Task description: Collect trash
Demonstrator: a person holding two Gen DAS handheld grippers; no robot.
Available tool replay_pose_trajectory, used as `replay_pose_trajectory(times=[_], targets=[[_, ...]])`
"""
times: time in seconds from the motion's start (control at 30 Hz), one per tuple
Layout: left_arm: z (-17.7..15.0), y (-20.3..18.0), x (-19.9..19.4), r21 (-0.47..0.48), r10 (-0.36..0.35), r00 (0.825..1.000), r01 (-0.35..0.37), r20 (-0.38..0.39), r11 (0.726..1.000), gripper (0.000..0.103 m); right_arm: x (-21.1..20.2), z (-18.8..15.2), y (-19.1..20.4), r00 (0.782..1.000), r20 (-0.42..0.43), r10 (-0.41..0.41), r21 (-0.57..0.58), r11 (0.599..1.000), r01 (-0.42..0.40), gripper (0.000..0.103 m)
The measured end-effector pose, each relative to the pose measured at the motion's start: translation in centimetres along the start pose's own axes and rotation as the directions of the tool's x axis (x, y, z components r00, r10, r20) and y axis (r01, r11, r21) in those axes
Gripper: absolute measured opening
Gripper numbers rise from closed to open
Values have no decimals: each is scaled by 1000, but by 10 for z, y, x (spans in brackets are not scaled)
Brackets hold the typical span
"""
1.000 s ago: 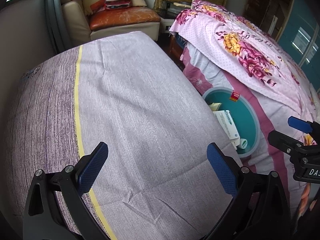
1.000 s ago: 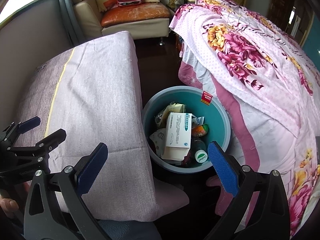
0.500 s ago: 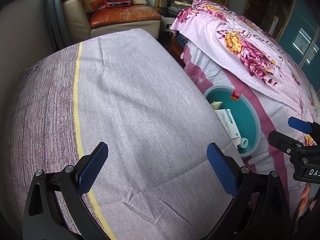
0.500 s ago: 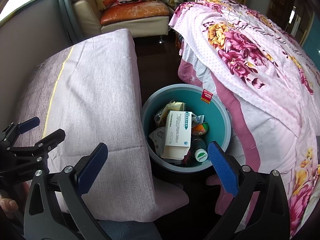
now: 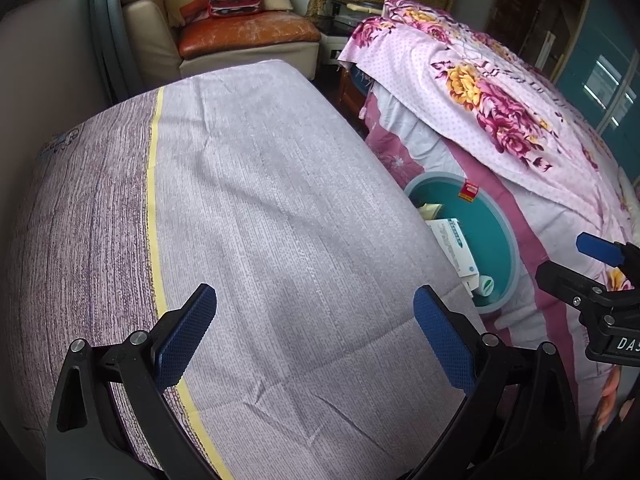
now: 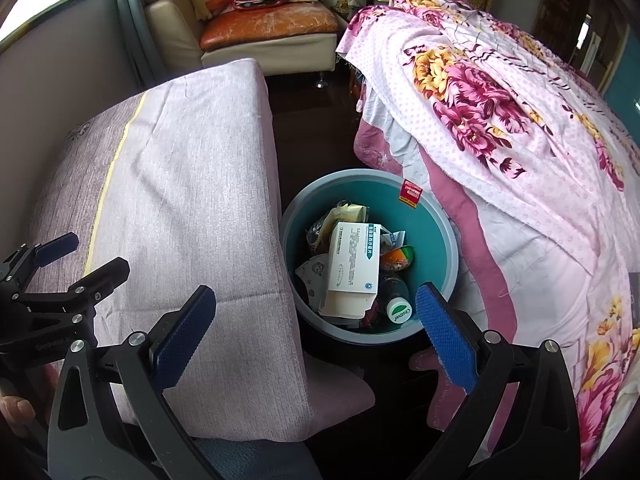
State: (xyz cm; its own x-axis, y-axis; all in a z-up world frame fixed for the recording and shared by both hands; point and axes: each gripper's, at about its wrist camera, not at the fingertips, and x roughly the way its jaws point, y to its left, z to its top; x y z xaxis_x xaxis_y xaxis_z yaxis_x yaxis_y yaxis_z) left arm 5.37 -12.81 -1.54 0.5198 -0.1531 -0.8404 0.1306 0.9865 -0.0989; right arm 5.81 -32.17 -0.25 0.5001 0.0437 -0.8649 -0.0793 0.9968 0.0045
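- The round teal plastic bin with a grey rim (image 6: 450,240) sits at centre of the right wrist view, on the dark floor (image 6: 308,120) between the lilac cloth-covered counter (image 6: 192,208) and the bed under a pink floral quilt (image 6: 500,120).
- Inside it lie a white rectangular carton with teal print (image 6: 352,268), a crumpled yellowish wrapper (image 6: 348,213), an orange packet (image 6: 398,258) and a dark bottle with a white-and-green cap (image 6: 398,309); a red sticker (image 6: 412,193) clings to the inner wall.
- In the left wrist view the bin (image 5: 496,224) shows at centre right, partly hidden behind the counter (image 5: 260,220) edge.
- The left gripper (image 5: 316,332) hangs over the woven cloth, its blue textured pads spread wide and holding nothing.
- The right gripper (image 6: 316,332) hovers in the lower frame above the bin's near rim, likewise spread wide and empty.
- The gap between counter edge and bed is narrow, and the bin fills most of it.
- A yellow stripe (image 5: 154,184) runs down the cloth; a cream armchair with an orange seat (image 5: 240,36) stands at upper centre.
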Motion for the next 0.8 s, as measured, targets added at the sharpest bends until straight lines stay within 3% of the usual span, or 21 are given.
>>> replay_pose_trajectory(times=[0.8], targets=[[-3, -2, 1, 0, 8, 1000, -8, -11, 1000, 99, -5, 1, -4, 1000, 2, -1, 5, 1000, 1, 96]])
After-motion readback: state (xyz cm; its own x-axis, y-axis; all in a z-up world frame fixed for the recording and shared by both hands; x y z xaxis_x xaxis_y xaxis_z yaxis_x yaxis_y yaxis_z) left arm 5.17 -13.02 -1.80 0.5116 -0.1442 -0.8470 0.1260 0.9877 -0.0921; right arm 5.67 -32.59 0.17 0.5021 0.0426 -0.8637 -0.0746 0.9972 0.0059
